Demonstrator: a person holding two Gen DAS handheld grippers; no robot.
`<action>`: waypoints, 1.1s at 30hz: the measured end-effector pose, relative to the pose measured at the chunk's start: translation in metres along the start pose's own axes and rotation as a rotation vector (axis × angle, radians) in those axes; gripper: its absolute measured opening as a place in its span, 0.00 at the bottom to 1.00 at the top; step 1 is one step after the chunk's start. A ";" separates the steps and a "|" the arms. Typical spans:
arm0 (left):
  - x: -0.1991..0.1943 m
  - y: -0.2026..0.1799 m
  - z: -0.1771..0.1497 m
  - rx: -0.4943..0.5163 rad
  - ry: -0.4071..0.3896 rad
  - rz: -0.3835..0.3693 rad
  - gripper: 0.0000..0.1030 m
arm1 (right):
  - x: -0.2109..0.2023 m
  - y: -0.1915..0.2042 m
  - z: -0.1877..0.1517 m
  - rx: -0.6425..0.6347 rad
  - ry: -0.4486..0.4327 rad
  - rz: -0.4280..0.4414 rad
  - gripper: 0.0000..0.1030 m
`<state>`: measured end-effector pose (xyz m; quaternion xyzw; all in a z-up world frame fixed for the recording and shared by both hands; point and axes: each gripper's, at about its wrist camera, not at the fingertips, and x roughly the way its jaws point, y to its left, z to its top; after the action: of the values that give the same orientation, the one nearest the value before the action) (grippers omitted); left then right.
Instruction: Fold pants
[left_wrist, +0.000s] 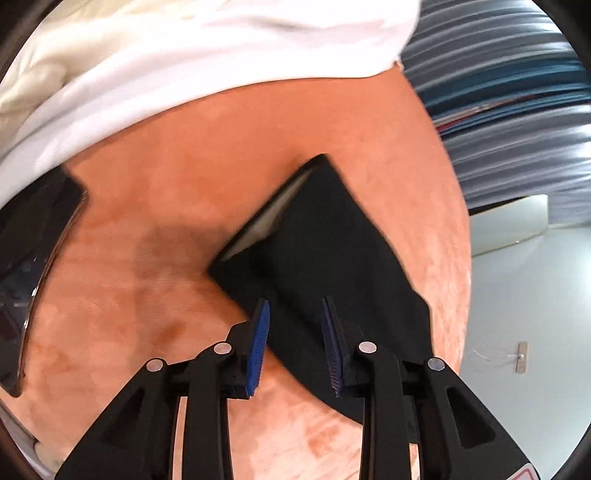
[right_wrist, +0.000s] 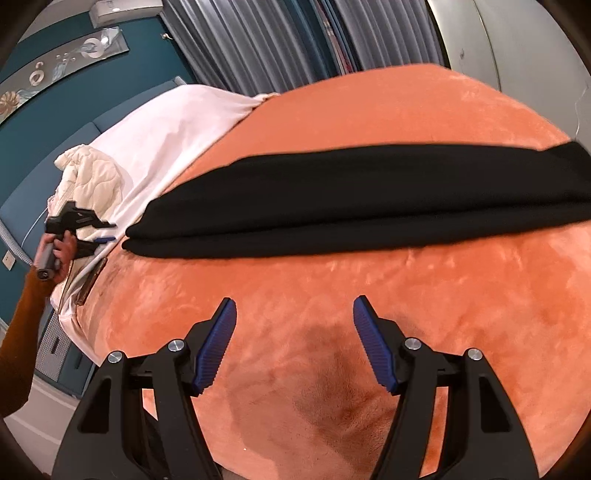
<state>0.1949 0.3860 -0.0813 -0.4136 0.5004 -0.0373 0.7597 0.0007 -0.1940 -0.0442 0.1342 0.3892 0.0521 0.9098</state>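
Black pants (right_wrist: 351, 199) lie folded lengthwise in a long strip across an orange plush blanket (right_wrist: 332, 314). In the left wrist view one end of the pants (left_wrist: 332, 258), with a pale inner lining showing, lies just ahead of my left gripper (left_wrist: 295, 314). The left gripper is open, its blue pads hovering over the pants' edge, holding nothing. It also shows in the right wrist view (right_wrist: 105, 230), held in a hand near the pants' left end. My right gripper (right_wrist: 294, 314) is open and empty above bare blanket, short of the pants.
A white sheet (right_wrist: 166, 125) and a cream quilt (right_wrist: 96, 177) lie at the bed's far side. A dark glossy object (left_wrist: 33, 251) rests at the left on the blanket. Grey curtains (right_wrist: 258, 44) hang behind. The floor (left_wrist: 524, 295) lies past the bed's right edge.
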 end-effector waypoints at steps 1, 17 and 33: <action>0.004 -0.004 0.003 0.011 0.016 -0.010 0.38 | 0.004 0.000 -0.001 0.006 0.010 0.001 0.62; 0.011 -0.036 0.009 0.176 0.041 -0.075 0.05 | -0.022 -0.009 0.006 0.002 -0.045 -0.041 0.62; 0.056 0.017 0.001 0.090 0.030 0.084 0.41 | -0.067 -0.187 0.055 0.279 -0.144 -0.313 0.62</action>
<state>0.2172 0.3714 -0.1329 -0.3572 0.5264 -0.0338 0.7709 -0.0071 -0.3974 -0.0145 0.2002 0.3427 -0.1537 0.9049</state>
